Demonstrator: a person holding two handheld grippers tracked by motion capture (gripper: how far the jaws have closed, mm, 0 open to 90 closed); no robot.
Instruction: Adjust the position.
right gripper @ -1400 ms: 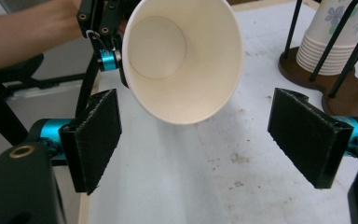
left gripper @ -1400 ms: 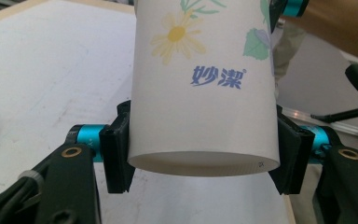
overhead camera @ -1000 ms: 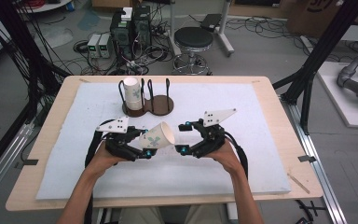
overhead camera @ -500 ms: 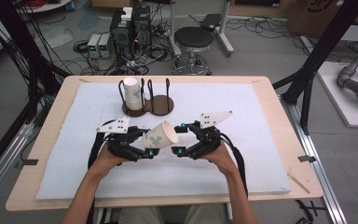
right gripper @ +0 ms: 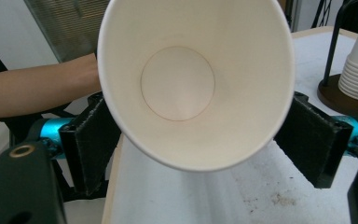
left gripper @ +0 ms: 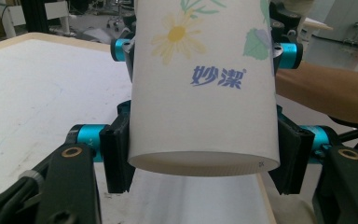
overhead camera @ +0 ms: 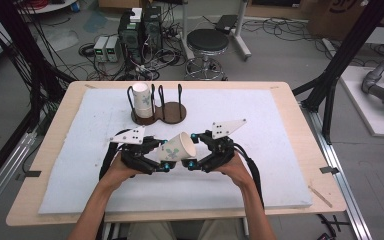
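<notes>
A white paper cup [overhead camera: 177, 148] with a flower print lies on its side in the air above the white mat, mouth to the right. My left gripper [overhead camera: 165, 156] is shut on its base end; in the left gripper view its pads [left gripper: 116, 158] press both sides of the cup [left gripper: 205, 84]. My right gripper [overhead camera: 192, 150] meets it from the right. In the right gripper view the open mouth of the cup [right gripper: 177, 84] faces the camera, and the black pads [right gripper: 91, 140] stand wide on either side of it, close to the wall, without squeezing the rim.
A dark wooden rack [overhead camera: 172, 112] with upright wire posts stands on the mat [overhead camera: 280, 150] behind the hands, and a stack of paper cups [overhead camera: 141, 97] sits in its left slot. Cables, a stool and equipment lie on the floor beyond the table.
My right gripper has moved left toward the cup, and its jaws now straddle the cup's mouth. The left gripper and the cup have barely shifted.
</notes>
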